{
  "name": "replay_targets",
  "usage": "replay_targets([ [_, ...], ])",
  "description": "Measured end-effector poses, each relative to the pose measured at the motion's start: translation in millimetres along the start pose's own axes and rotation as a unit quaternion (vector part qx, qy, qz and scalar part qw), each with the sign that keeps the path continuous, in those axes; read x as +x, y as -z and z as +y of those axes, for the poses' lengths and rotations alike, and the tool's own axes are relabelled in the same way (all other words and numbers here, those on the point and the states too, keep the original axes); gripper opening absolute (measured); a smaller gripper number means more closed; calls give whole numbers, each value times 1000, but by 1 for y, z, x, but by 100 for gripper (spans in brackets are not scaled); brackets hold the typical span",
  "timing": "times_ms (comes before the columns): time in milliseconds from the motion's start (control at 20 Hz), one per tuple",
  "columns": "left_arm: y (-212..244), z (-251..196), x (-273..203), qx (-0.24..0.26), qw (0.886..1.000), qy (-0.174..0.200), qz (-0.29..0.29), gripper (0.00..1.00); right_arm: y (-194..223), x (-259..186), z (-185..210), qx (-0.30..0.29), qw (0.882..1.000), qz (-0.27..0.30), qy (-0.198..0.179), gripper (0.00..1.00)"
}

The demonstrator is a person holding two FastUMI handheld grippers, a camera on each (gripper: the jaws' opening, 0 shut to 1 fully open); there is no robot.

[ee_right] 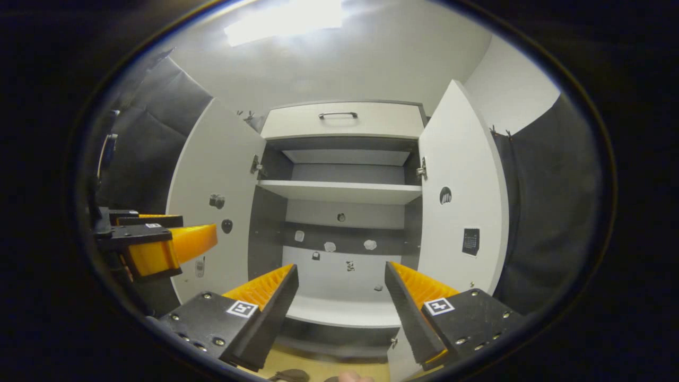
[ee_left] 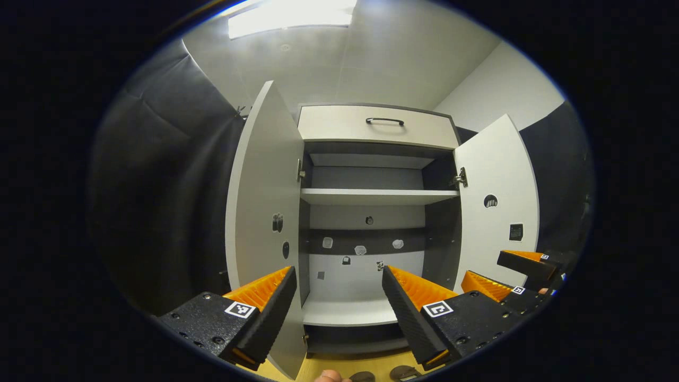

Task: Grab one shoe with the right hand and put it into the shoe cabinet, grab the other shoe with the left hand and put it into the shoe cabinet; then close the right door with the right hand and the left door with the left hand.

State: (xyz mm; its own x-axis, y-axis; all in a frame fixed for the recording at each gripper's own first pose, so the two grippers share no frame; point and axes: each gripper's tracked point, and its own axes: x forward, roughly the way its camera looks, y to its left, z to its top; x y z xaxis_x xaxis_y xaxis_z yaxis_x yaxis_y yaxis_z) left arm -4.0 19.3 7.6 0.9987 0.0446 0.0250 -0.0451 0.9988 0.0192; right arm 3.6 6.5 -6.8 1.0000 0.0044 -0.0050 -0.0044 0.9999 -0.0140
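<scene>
Nearest in the left gripper view, the left gripper [ee_left: 339, 305] has its jaws spread wide with nothing between them; square black-and-white marker tags sit on both fingers, and no writing on them can be read. In the right gripper view the right gripper [ee_right: 342, 302] is likewise wide open and empty, with the same kind of tags.

Below the jaws, at the bottom edge of each view, dark rounded shapes that may be the shoes [ee_left: 403, 373] lie on the yellowish floor [ee_left: 371, 363] in front of the cabinet. Too little shows to tell their long axis or which way they point.

Beyond stands the shoe cabinet [ee_left: 371, 212], upright, facing the grippers. Its left door [ee_left: 262, 212] and right door [ee_left: 498, 212] are swung open. Its shelves [ee_left: 376, 196] are bare, and a drawer [ee_left: 376, 126] with a dark handle sits on top.
</scene>
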Motion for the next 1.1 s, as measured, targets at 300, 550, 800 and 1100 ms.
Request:
replay_targets([
  [300,5,13,6,-3,1000,-10,4,98,60,2,3,-11,998,54,0,96],
  [550,11,27,12,-2,1000,-22,10,98,173,-12,3,-28,985,171,6,97],
  [800,17,43,15,-3,999,-35,18,99,307,-54,16,-41,944,327,-19,99],
  [1100,26,63,14,3,998,-55,31,99,427,-108,34,1,891,452,-44,99],
])
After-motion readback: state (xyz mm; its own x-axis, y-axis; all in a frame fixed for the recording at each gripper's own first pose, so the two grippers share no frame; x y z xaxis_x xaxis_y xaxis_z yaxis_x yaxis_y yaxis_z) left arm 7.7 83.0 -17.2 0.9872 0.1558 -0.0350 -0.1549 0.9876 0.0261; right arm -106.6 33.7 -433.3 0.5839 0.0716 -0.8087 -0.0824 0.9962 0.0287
